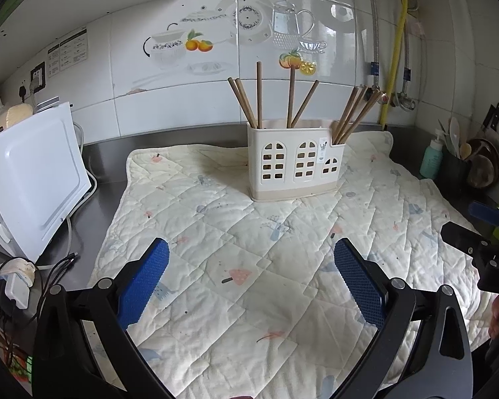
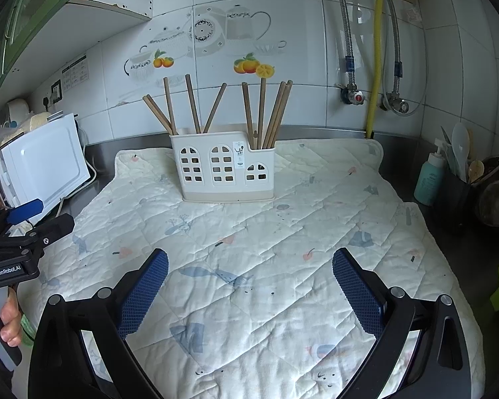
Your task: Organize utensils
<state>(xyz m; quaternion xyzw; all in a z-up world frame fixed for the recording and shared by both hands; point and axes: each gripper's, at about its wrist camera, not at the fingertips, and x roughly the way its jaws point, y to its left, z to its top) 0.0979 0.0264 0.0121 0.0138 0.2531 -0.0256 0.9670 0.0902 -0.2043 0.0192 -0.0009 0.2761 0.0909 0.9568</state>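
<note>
A quilted mat (image 1: 249, 266) lay spread across the steel counter (image 1: 103, 156), covering most of it, with a white appliance (image 1: 33, 179) at its left edge and a teal pump bottle (image 2: 429, 179) beside a dark pot of kitchen tools off to the right. Near the back of the mat, well ahead of both grippers, stood a cream utensil holder (image 1: 294, 163) with arched window cut-outs, its long side running left to right along the tiled wall. Brown chopsticks (image 2: 266, 113) stood in it with their long axes near upright, ends pointing up: those in the taller left compartments fanned apart, those in the lower right compartment leaned together in a bunch. The left gripper (image 1: 249, 279) hovered over the mat with its blue pads spread wide and nothing between them. The right gripper (image 2: 249, 286) was likewise released and held nothing.
</note>
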